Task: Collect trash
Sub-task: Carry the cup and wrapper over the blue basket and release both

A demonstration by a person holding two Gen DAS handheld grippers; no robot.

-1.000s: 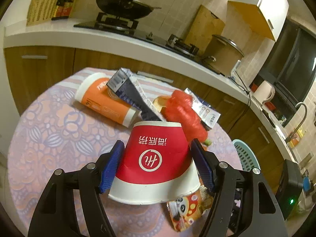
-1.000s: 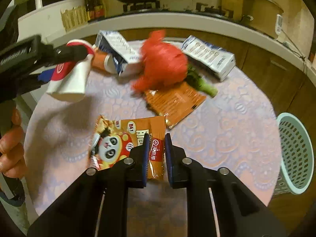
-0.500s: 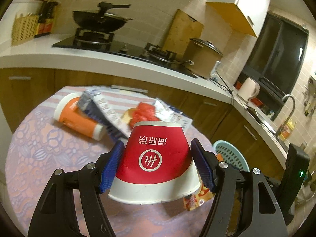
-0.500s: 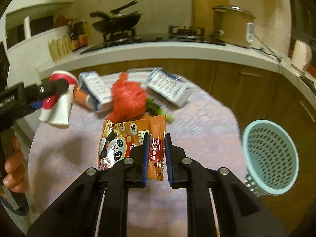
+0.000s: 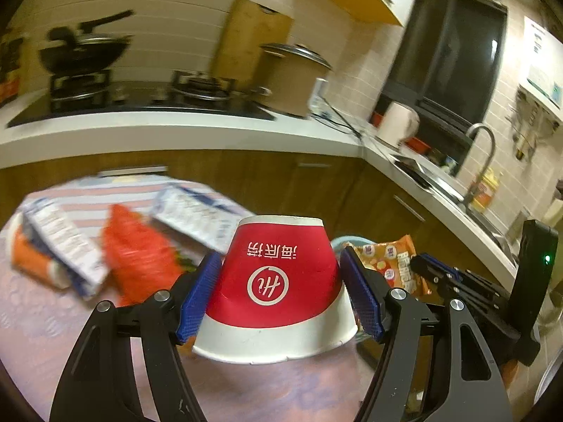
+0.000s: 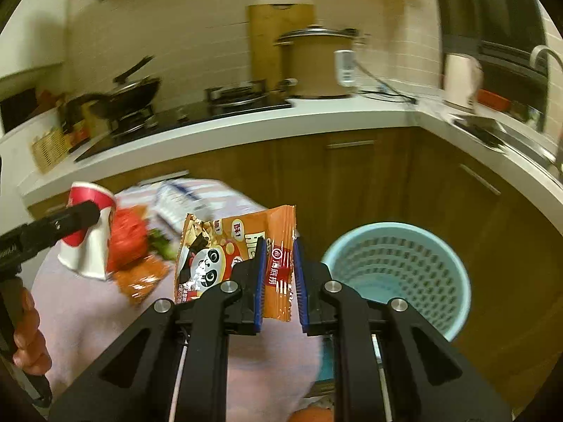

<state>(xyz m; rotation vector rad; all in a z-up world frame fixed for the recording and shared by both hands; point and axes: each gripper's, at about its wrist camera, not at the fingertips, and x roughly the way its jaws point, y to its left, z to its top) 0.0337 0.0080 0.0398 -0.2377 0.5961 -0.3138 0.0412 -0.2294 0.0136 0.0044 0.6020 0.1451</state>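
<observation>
My left gripper [image 5: 279, 293] is shut on a red and white paper cup [image 5: 278, 285], held upside down above the round table; the cup also shows in the right wrist view [image 6: 88, 232]. My right gripper [image 6: 278, 281] is shut on an orange panda snack packet [image 6: 232, 249], lifted off the table beside the light-blue mesh bin [image 6: 397, 274]. The packet also shows in the left wrist view [image 5: 390, 260], with the bin rim [image 5: 339, 241] behind the cup.
On the table [image 6: 88, 313] lie a red plastic bag [image 5: 137, 253], two blue-white cartons [image 5: 63, 242] [image 5: 197, 212], an orange cup [image 5: 30, 260] and an orange wrapper [image 6: 140, 277]. Wooden cabinets and a white counter [image 6: 281, 119] ring the far side. The bin stands on the floor, right of the table.
Both grippers have lifted and swung right, toward the bin. The snack packet has come off the table; the cup stays gripped. The bin has grown larger in the right wrist view.
</observation>
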